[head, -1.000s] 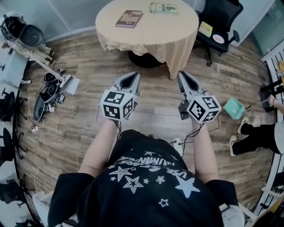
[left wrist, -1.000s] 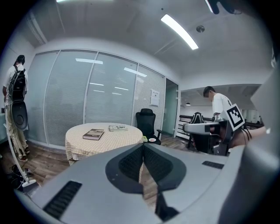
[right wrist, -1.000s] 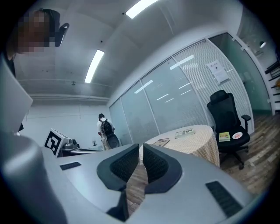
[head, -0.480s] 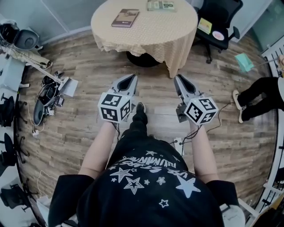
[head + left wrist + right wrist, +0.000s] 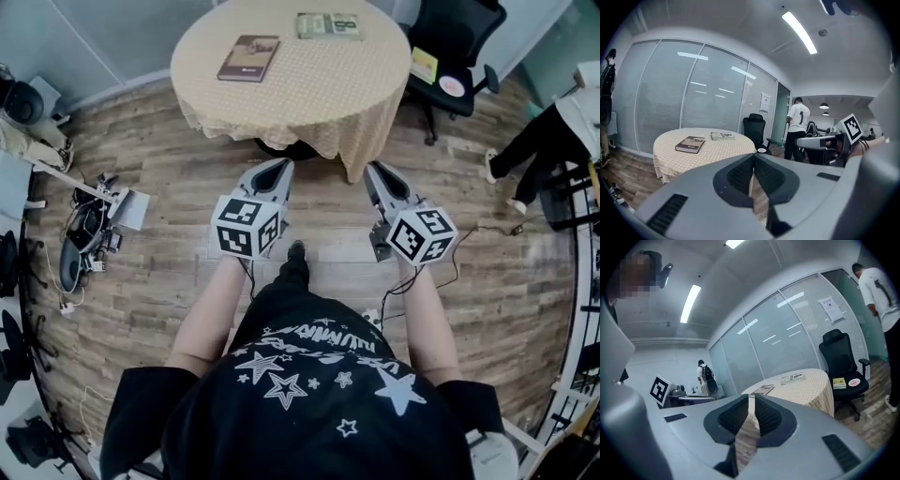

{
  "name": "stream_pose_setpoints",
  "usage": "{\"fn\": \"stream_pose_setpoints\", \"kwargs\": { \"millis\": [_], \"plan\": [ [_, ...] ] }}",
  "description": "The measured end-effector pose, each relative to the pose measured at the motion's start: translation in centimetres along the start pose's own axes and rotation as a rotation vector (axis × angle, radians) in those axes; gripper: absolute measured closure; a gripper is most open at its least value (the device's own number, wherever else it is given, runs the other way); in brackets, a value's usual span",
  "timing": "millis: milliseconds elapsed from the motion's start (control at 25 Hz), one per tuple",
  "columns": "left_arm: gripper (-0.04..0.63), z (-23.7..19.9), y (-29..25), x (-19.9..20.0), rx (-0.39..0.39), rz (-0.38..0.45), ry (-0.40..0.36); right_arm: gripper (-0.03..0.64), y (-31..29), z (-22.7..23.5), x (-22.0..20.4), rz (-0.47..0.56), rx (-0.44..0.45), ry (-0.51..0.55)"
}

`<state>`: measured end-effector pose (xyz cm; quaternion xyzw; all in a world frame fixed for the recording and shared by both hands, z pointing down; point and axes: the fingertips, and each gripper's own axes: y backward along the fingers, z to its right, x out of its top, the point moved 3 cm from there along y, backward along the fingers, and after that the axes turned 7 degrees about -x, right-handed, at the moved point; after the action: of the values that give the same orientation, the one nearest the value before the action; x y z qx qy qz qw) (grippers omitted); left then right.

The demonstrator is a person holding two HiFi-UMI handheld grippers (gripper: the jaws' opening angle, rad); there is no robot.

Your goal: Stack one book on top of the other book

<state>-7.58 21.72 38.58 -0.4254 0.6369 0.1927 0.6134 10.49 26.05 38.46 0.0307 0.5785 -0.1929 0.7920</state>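
The 2 books lie apart on a round table (image 5: 291,94) draped in a beige dotted cloth. A dark brown book (image 5: 248,57) sits toward the table's left. A pale green book (image 5: 328,25) lies at the far edge, to the brown one's right. Neither rests on the other.

Both grippers are short of the table, over the wooden plank floor (image 5: 159,187), and point toward it. The hanging edge of the cloth stands between them and the books. The left gripper (image 5: 279,163) has its 2 jaws pressed together with nothing between them. The right gripper (image 5: 373,167) has its jaws drawn in to a thin slit, also empty. The person's foot (image 5: 296,250) shows on the floor between the 2 grippers.

Just right of the table stands a black office chair (image 5: 464,33). Its seat carries a yellow booklet (image 5: 424,66) and a small round white-and-red disc (image 5: 452,85). Farther right, another person in a white top and dark trousers (image 5: 548,127) stands on the floor. At the left, a heap of cables and grey gear (image 5: 89,230) lies well apart from the table. A frosted glass partition (image 5: 693,93) runs behind the table.
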Motion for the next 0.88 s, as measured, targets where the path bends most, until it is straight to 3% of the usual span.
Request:
{"fn": "stream_pose_setpoints", "kwargs": {
  "millis": [880],
  "plan": [
    [0.585,-13.3,-12.1,4.7,-0.099,-0.023,0.045,0.575,-15.2,5.6,4.9,-0.013,-0.104,-0.028]
  ]
}}
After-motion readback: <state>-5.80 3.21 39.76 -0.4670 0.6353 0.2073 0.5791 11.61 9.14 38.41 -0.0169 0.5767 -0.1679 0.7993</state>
